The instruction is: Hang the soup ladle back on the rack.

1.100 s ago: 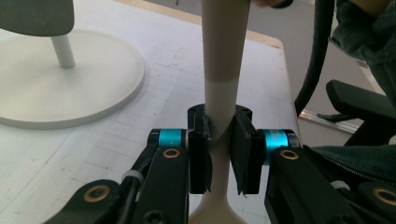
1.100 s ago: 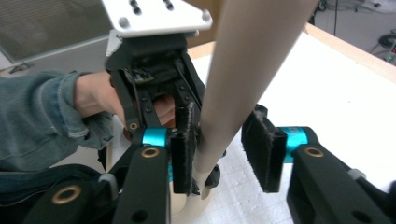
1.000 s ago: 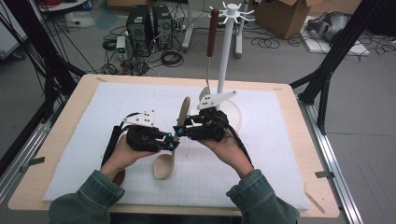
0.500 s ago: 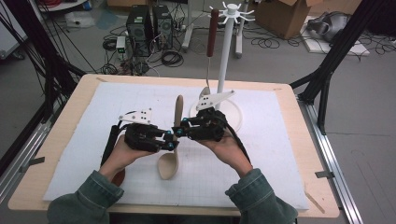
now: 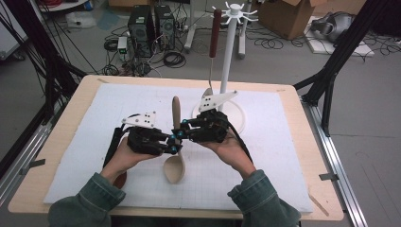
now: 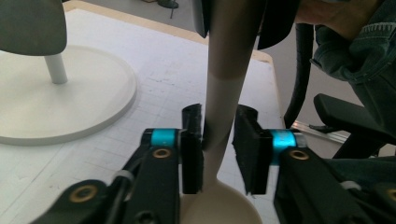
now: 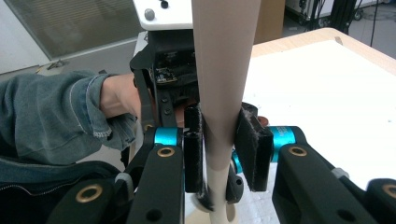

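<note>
**Both grippers on the wooden spoon, just in front of the white stand**

The wooden spoon lies on the white mat just in front and to the left of the white stand, its handle pointing away from the person and its bowl toward them. The left gripper meets the spoon from the left, low on the handle near the bowl. In the left gripper view its jaws sit narrow around the thin neck of the spoon; one pad touches the wood, while the other seems to leave a small gap, though the angle makes this hard to judge.

The right gripper comes in from the stand's side and takes the handle a little farther from the bowl. In the right gripper view its two pads press against the handle on both sides.

A brown-handled utensil hangs from the top of the stand, behind both grippers.
</note>
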